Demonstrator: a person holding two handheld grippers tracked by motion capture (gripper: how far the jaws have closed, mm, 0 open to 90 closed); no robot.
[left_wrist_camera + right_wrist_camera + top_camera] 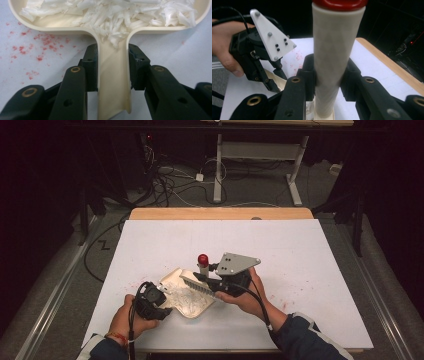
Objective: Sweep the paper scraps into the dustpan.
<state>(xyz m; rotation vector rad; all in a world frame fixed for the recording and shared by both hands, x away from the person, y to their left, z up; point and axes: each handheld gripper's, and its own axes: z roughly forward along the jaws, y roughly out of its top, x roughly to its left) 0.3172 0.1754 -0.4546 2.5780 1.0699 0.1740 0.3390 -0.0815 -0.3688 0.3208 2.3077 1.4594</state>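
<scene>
near the table's front edge the left gripper (112,70) pinches the cream dustpan (192,307) by its handle, holding white shreds (120,15); the right gripper (328,75) clamps the brush (203,270). short strokes toward the pan should avoid scattering.

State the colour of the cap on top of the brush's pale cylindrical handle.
Red cap, clearest in the right gripper view, above the pale handle.

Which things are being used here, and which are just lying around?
In use: cream dustpan held by left tool; white shreds in it; brush with red-capped handle held by right tool.

Lying about: red specks on the white table; floor cables.
</scene>
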